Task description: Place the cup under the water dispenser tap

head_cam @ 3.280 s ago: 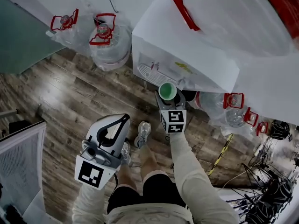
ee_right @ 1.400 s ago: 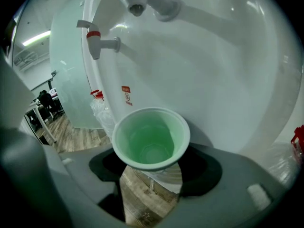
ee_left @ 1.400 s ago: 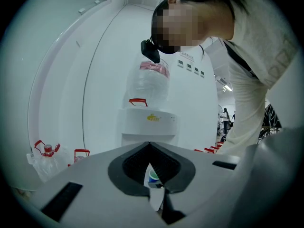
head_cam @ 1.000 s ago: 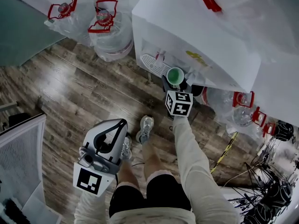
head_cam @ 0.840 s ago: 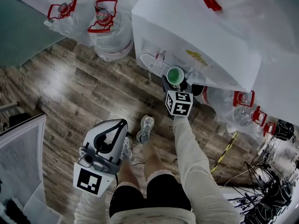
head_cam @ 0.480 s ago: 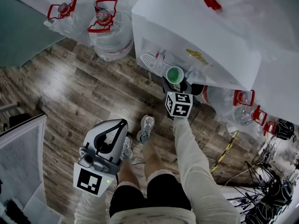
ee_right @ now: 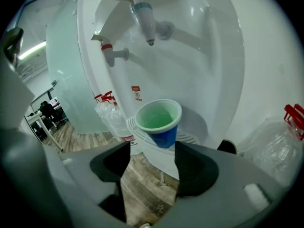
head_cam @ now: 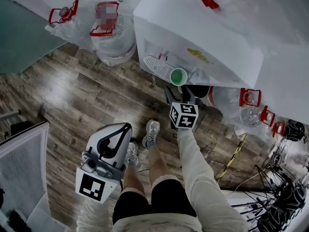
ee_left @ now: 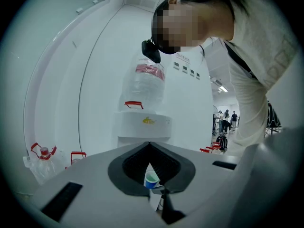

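While the right gripper holds its grey, black-padded fingers apart with nothing clamped between them, the cup stands just beyond their tips, free of both. The cup is a small tapered vessel, blue outside and pale green inside; whether it holds liquid cannot be told. It rests on the white slotted drip tray of the water dispenser, roughly below the blue-capped tap and beside the red-tabbed tap. The dispenser body is smooth white plastic with a small yellow logo and a red-printed label, both too small to read. The left gripper is held low and well apart from the dispenser, its fingertips closed together on nothing. Clear plastic water jugs with red handles stand on the wood-plank floor.
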The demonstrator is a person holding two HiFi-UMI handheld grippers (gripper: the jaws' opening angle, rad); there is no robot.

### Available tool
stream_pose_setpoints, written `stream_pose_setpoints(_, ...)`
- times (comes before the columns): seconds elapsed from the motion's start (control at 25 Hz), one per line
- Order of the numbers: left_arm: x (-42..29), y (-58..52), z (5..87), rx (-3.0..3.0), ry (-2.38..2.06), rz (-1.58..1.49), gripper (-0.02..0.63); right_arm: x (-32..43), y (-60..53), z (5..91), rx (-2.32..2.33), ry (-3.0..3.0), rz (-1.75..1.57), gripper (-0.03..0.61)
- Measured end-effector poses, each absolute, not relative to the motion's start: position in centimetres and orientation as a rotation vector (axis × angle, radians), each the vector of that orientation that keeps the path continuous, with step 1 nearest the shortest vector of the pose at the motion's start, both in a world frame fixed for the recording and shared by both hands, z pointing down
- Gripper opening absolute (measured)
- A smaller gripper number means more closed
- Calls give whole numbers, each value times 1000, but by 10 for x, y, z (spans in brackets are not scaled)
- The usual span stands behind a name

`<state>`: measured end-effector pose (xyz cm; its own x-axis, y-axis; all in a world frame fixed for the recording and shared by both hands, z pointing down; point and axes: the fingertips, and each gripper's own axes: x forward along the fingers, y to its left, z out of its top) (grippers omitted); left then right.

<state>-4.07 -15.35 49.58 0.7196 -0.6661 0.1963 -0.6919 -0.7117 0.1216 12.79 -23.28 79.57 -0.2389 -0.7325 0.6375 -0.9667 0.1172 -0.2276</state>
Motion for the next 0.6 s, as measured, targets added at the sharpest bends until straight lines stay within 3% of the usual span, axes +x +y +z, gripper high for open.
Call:
stream_pose_setpoints(0.32, -41, -144, 476, 2780, -1050, 189, 6, 126, -209, 754, 1695, -2074, 783, 29)
stream_pose_setpoints(0.6, -41, -133, 450, 2833, -1006, 161, 5, 122, -196, 699, 1729, -2130, 686, 9)
